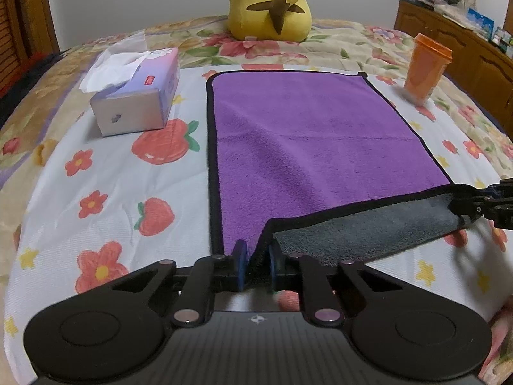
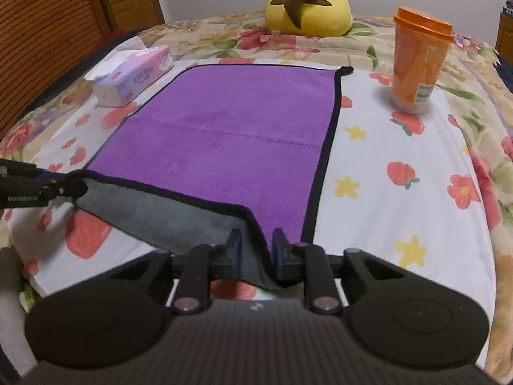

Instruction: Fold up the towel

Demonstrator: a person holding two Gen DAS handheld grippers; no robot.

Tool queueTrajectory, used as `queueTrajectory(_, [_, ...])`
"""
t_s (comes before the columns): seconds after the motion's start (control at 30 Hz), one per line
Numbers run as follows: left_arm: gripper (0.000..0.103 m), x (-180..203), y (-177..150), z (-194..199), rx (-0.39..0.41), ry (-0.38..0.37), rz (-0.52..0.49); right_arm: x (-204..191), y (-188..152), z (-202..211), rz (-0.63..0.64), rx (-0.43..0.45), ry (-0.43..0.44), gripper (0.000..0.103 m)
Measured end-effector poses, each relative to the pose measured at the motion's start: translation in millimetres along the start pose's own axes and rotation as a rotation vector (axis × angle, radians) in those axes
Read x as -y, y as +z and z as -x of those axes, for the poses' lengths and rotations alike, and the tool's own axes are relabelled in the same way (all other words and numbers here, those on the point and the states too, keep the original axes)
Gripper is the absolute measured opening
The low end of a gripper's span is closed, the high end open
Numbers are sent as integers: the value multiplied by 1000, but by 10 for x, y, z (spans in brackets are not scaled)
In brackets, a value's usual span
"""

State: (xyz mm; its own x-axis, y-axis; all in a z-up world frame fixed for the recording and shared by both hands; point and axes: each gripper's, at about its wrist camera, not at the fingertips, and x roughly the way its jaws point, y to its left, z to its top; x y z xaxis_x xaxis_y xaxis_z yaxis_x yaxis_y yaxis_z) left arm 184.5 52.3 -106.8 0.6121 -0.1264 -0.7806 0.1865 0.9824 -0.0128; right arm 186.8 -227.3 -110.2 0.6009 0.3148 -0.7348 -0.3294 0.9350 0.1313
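A purple towel with a black hem and grey underside lies flat on the bed; it also shows in the right wrist view. My left gripper is shut on its near left corner. My right gripper is shut on its near right corner. The near edge is lifted off the bed, and the grey underside hangs between the two grippers. The right gripper shows at the right edge of the left wrist view. The left gripper shows at the left edge of the right wrist view.
A tissue box sits left of the towel. An orange lidded cup stands to its right. A yellow plush toy sits at the far end. The bed has a floral and strawberry-print cover. A wooden cabinet stands at the right.
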Motion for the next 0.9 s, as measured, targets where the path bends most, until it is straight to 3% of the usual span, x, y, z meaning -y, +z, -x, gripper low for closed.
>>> queueTrajectory(0.07, [15,7,-1,9,5,3,-5,1,0,1,5,1,0,18])
queueTrajectory(0.13, [14,11,5,32,16,2,-7,1,3,2,10,3,0,9])
queueTrajectory(0.23, [12,20,27,82,38,-1,-5,-4,11,13,19,13,-3,5])
queueTrajectory(0.9, [10,61,191,378,214,0,7,121,216,164,-5,153,5,5])
